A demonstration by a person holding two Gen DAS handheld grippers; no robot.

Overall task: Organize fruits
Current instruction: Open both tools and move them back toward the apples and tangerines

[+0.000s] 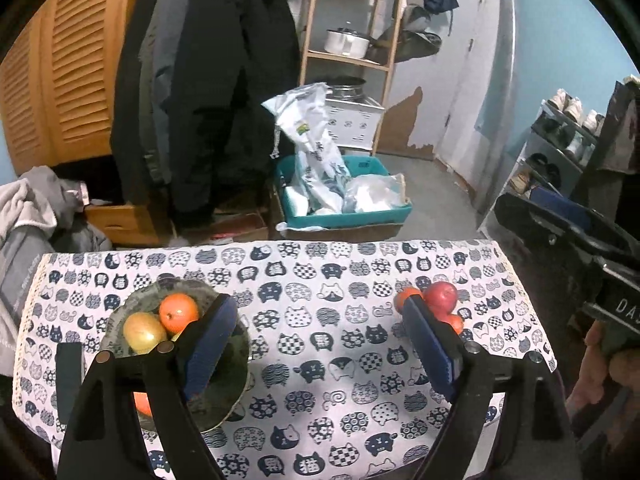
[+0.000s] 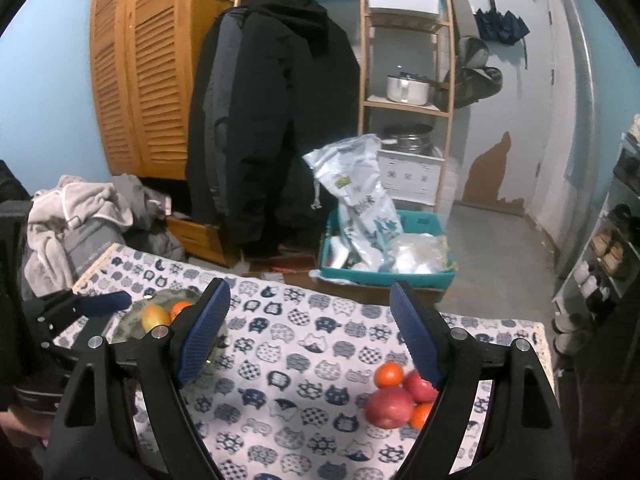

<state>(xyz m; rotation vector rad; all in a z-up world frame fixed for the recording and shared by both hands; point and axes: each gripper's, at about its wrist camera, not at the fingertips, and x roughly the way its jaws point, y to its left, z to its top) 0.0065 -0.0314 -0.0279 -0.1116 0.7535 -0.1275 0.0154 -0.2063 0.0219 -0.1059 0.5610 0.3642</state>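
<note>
Glass, greenish and patterned, the bowl (image 1: 224,396) sits at the left of the table (image 1: 320,360) on a cat-print cloth. It holds a yellow-green fruit (image 1: 144,332) touching an orange (image 1: 179,312); a third orange piece shows low behind the left finger, too hidden to name for sure. The left gripper (image 1: 320,344) hangs over the cloth with its blue pads spread wide and nothing between them, its left finger above the bowl. Bare cloth lies in the middle. At the right, well apart from the bowl, lies a cluster touching one another: a big red apple (image 2: 390,406), a smaller red apple (image 2: 418,386), a tangerine (image 2: 389,374) and another tangerine (image 2: 421,416). The right gripper (image 2: 310,332) is released too, empty, its right finger just beside the cluster.
</note>
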